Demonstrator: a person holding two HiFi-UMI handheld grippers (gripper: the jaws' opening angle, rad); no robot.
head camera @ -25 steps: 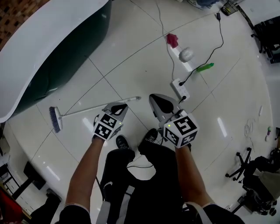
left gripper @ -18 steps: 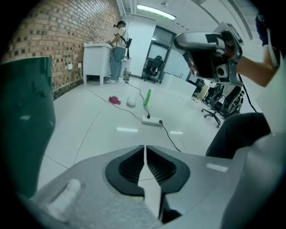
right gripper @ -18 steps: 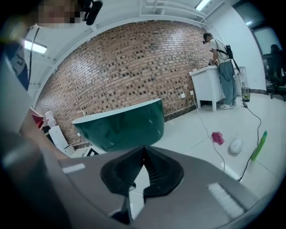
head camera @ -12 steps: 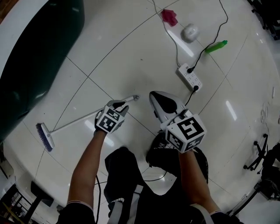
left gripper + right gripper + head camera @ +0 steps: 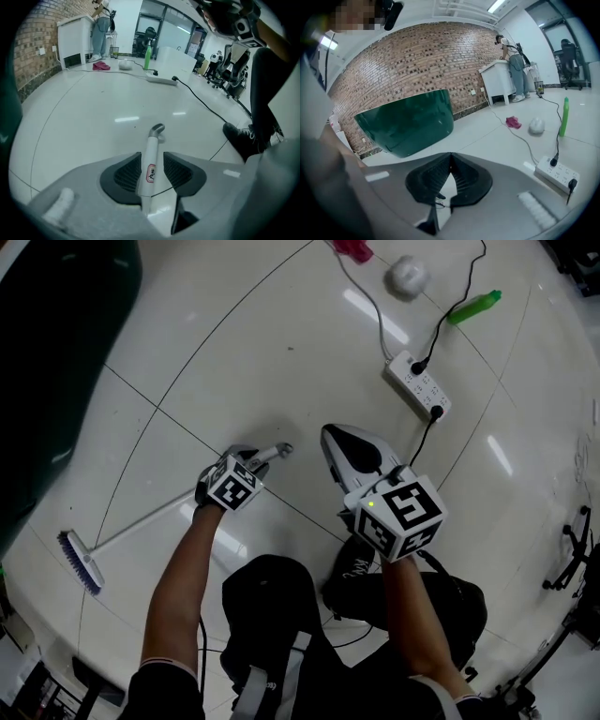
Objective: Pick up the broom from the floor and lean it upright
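While the left gripper [image 5: 255, 457] is pointing steeply down at the glossy white tiled floor [image 5: 272, 343], its jaws are opening around the top end of the broom [image 5: 141, 521]. The left gripper view is showing the white handle running up between the two ribbed pads [image 5: 126, 173], with a narrow gap on the right side, and the grey hook at the handle's tip is poking out just beyond them. The broom is lying flat on the tiles, its handle slanting down to the brush head [image 5: 80, 561] at the lower left of the head view, near the dark green curved fixture [image 5: 56, 352].

The right gripper [image 5: 330, 437] is hovering to the right of the handle's tip, apart from it, and its jaws are meeting tip to tip with nothing between them. Farther off, a white power strip [image 5: 420, 385] with a black cable plugged in, a green bottle [image 5: 473, 307] and a pink cloth [image 5: 352, 249] are lying on the floor.
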